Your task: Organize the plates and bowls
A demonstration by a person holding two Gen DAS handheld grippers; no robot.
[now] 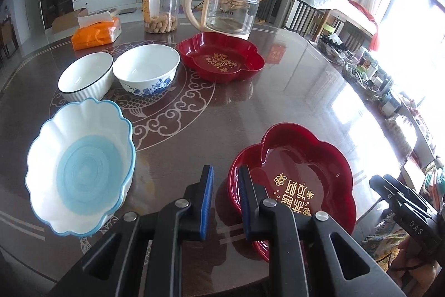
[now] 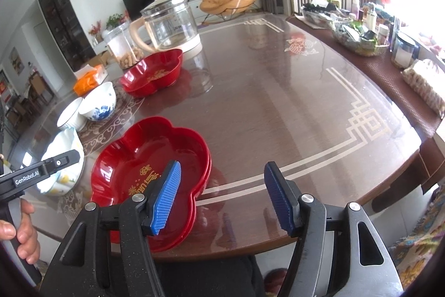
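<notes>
item 1, the table [image 2: 278,107]: dark brown, glossy, pale line inlay, filling most of both views.

item 2, glass kettle [image 1: 232,6]: clear with a cream handle, at the top centre of my left view.

item 3, near red plates [image 2: 133,157]: flower-shaped with gold lettering, two nested rims showing, lower left of centre in my right view, by the table's near edge.

item 4, blue-rimmed scalloped bowl [image 1: 80,169]: white with a blue centre, left side of my left view, a second rim showing just beneath it.

item 5, far red plate [image 1: 221,60]: upper centre, just in front of the kettle.

item 6, blue-flowered bowl [image 1: 147,73] and ribbed black-rimmed bowl [image 1: 86,75]: side by side, upper left, rims about touching.

item 7, plastic jar [image 1: 161,6] and orange tissue pack [image 1: 96,32]: top left.

item 8, my right gripper [image 2: 222,196]: jaws standing wide apart, empty, its left pad over the near red plates.

item 9, my left gripper [image 1: 226,202]: jaws almost closed, a narrow gap, holding nothing, beside the near plates' left rim.
</notes>
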